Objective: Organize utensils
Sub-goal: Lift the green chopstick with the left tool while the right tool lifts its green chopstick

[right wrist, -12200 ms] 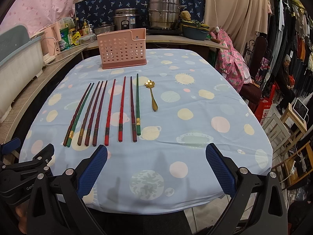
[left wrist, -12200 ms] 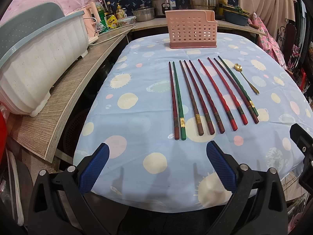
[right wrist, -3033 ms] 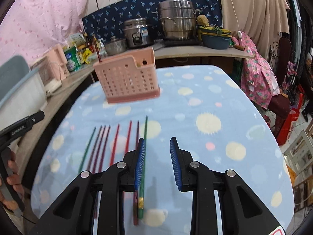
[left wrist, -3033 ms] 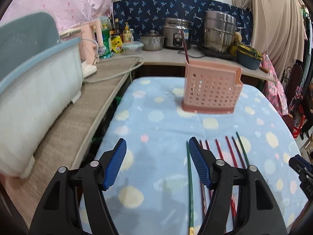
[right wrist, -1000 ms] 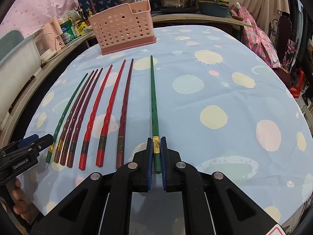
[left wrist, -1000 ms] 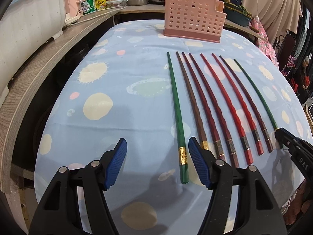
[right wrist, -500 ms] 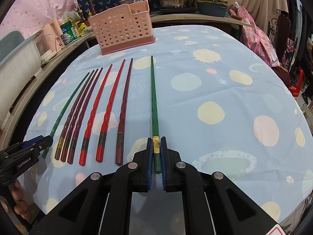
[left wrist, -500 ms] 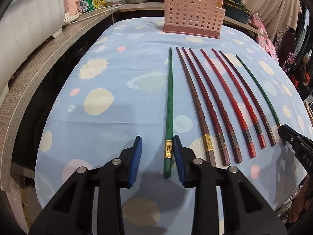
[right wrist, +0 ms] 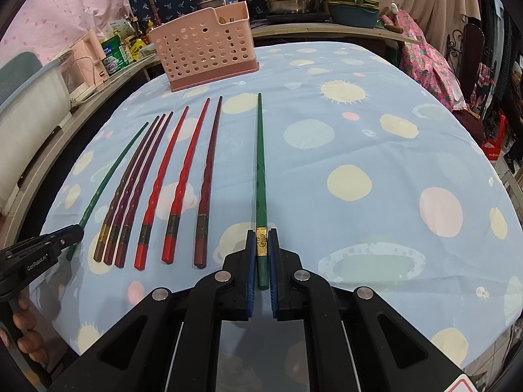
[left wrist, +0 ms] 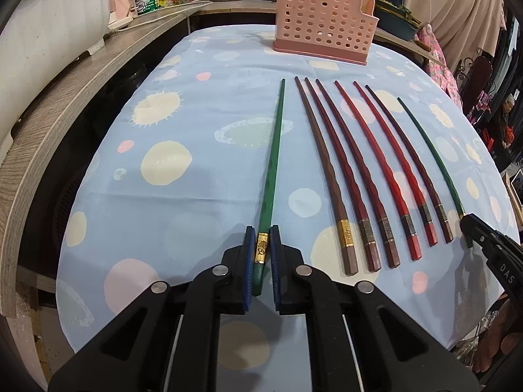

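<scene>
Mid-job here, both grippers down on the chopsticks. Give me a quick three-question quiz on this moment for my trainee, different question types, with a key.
1. True or false: the left gripper and the right gripper are each shut on a green chopstick.
2. Multiple choice: how many chopsticks lie untouched on the tablecloth between the left green chopstick and the right green chopstick? A) four B) six C) eight
3. Fill in: each gripper clamps its chopstick at the ____ band near the thick end, with the tips pointing toward the pink basket.

Key: 1 true; 2 B; 3 gold.
</scene>
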Demonstrator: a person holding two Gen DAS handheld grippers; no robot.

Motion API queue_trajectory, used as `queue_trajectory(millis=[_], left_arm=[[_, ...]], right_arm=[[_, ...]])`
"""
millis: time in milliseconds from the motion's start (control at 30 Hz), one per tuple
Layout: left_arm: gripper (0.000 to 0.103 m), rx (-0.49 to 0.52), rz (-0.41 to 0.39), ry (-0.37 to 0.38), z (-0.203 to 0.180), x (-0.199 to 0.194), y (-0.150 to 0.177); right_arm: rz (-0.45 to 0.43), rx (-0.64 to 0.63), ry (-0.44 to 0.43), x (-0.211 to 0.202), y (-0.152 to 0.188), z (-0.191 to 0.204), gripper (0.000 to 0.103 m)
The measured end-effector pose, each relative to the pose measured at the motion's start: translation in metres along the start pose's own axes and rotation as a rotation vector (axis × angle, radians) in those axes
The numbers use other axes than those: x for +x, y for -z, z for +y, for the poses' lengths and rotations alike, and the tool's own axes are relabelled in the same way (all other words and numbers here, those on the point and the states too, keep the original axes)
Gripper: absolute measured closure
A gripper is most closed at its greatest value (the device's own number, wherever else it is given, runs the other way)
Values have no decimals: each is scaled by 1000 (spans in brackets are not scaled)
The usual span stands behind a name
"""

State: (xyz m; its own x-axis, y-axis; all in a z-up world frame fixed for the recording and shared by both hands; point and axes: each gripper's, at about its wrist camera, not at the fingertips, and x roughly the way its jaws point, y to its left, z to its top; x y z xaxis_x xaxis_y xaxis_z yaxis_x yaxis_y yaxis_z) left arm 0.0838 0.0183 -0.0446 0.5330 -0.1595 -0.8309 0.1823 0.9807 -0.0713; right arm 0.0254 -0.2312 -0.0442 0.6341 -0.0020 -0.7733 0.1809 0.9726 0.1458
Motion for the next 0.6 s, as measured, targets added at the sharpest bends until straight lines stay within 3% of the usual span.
queue_trajectory(millis=[267, 600], left_arm=[[96, -8, -39, 25, 1, -23, -8], [98, -24, -144, 54, 5, -65, -34]], right_arm=[[-42, 8, -6, -20, -4, -1, 96], [-154, 40, -38, -59, -38, -5, 96]])
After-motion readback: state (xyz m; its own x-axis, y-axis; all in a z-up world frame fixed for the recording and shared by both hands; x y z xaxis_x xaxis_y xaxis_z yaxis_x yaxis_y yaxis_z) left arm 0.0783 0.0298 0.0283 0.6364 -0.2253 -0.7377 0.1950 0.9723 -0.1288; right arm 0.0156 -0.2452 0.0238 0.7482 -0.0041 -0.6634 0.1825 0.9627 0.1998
